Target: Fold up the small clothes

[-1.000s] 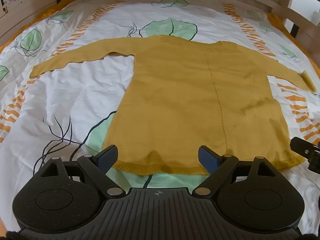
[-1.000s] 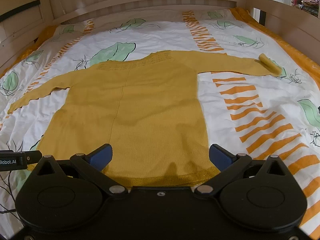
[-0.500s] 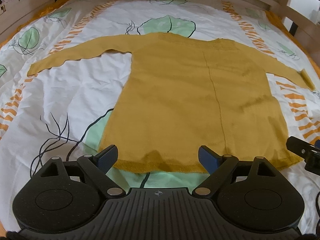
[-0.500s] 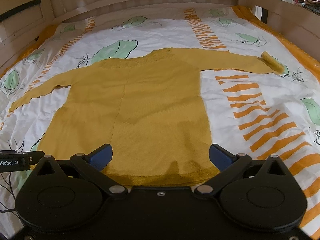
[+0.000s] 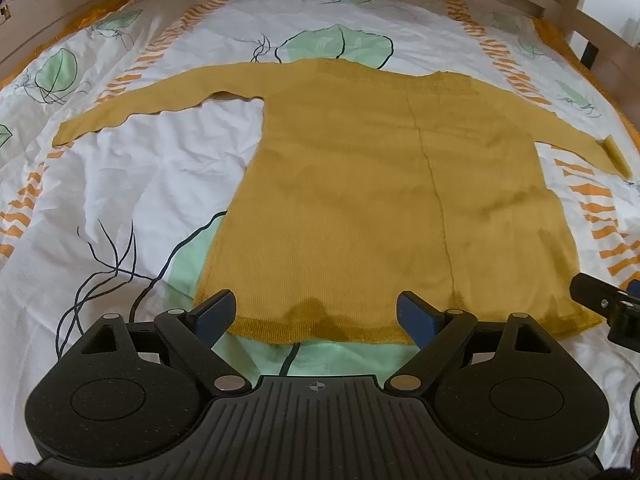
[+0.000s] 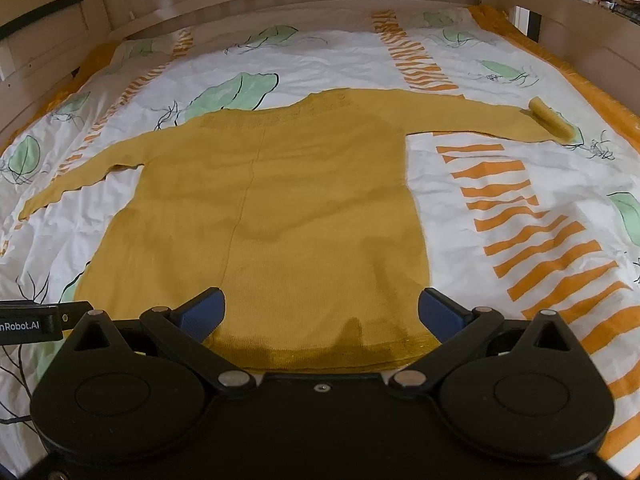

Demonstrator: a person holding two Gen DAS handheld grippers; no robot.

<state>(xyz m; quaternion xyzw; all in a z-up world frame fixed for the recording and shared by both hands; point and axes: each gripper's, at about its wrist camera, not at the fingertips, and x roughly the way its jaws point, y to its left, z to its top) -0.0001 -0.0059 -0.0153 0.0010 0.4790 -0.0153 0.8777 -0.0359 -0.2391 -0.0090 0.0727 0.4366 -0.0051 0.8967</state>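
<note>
Mustard-yellow knit sweater [image 5: 384,208], count one, lies flat on the bed [image 5: 132,184], neck at the far end, hem at the near end, both sleeves spread outward. No fold made yet, judging by the layout.

Left to right:
- Left sleeve [image 5: 160,100] runs out flat to the far left, cuff lying open.
- Left tongs [image 5: 316,316]: wide open, empty. Blue pads [image 5: 214,314] sit at the hem's left stretch, one pad at the left corner, the other further in. Contact with the cloth cannot be told.
- Right tongs [image 6: 320,312]: wide open, empty, straddling the hem's right stretch near the right corner.
- Right sleeve [image 6: 472,118] extends far right; its cuff [image 6: 550,122] is rolled or turned back on itself.

Change over the last second: both views have drawn slightly back toward the near edge; in the left view the hem now sits a little further from the camera body, with more green print showing below it. The sweater itself has not shifted; the tongs were open throughout.

Judgement: this is lining up on the hem corners, grasp not yet taken. Likely next is closing on both corners and carrying the hem toward the neck.

Counts: sweater 1, sleeves 2, tongs 2, bed 1.
</note>
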